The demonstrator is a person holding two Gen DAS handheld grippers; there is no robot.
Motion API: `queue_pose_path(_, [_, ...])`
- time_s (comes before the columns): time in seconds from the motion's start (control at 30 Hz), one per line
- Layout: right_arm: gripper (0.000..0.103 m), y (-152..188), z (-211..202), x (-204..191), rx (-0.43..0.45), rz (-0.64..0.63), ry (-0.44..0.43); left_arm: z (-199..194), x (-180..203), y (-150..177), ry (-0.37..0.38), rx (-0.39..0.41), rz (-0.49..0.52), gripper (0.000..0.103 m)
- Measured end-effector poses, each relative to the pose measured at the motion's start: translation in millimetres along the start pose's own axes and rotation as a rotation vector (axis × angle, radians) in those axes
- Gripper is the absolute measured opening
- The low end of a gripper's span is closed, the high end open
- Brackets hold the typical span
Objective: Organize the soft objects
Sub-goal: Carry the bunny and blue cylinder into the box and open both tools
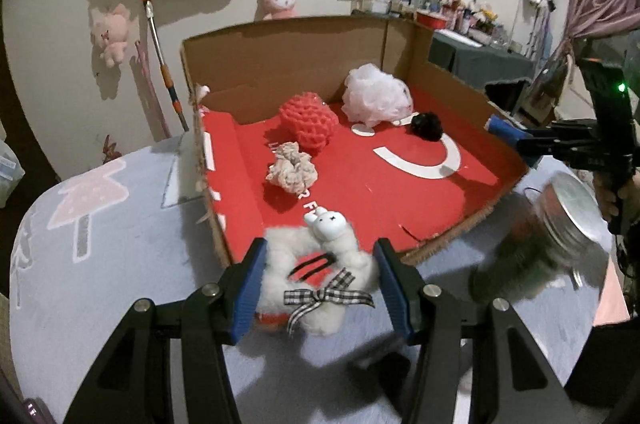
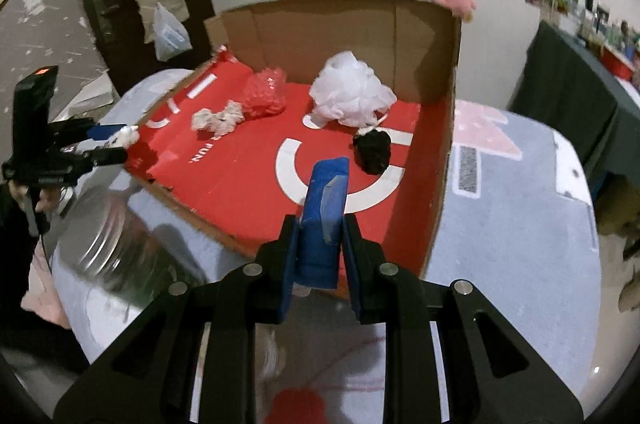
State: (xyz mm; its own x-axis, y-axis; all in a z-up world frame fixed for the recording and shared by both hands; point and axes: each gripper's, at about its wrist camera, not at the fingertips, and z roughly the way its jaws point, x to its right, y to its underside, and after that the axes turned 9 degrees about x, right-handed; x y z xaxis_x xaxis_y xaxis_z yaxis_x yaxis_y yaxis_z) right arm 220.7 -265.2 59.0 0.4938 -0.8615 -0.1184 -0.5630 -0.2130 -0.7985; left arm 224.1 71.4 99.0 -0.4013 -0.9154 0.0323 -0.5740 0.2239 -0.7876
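Observation:
My left gripper (image 1: 321,258) is shut on a white fluffy hair piece (image 1: 340,248) with a small bunny figure and a checked bow, held just above the near edge of the cardboard box (image 1: 280,51). My right gripper (image 2: 322,226) is shut on a blue foam block (image 2: 326,199) over the box's front edge. On the box's red floor lie a red mesh ball (image 1: 308,121), a white mesh puff (image 1: 376,95), a black scrunchie (image 1: 427,125) and a beige scrunchie (image 1: 292,167). The left wrist view also shows the right gripper (image 1: 524,143) at the far right.
A jar with a metal lid (image 1: 560,224) lies on the grey printed cloth (image 1: 100,264) between the two grippers, also seen as the jar (image 2: 116,240) at the left. The box's tall back walls (image 2: 340,31) close its far sides. Plush toys hang on the wall behind.

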Motion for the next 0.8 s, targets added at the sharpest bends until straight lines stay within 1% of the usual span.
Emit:
queue_pose_path(0.1, [0.021,-6,17,0,-0.046,0.006,0.027,15,2,-6,-0.009,-0.038,-0.028,0.056])
queue_pose_path(0.2, [0.021,-9,33,-2,-0.097,0.007,0.064,29,5,-10,-0.023,-0.071,-0.029,0.056])
queue_pose_path(0.4, [0.021,-14,58,-6,-0.172,-0.027,0.131,54,9,-16,-0.092,-0.133,0.01,0.056])
queue_pose_path(0.53, [0.021,-16,69,-8,-0.214,-0.05,0.162,67,8,-14,-0.114,-0.176,0.027,0.056])
queue_pose_path(0.63, [0.021,-15,77,-11,-0.239,-0.074,0.183,76,8,-12,-0.131,-0.202,0.04,0.056])
queue_pose_path(0.7, [0.022,-14,81,-12,-0.255,-0.085,0.19,79,8,-13,-0.15,-0.203,0.055,0.056])
queue_pose_path(0.8, [0.022,-13,87,-16,-0.268,-0.112,0.208,82,8,-15,-0.147,-0.207,0.056,0.057])
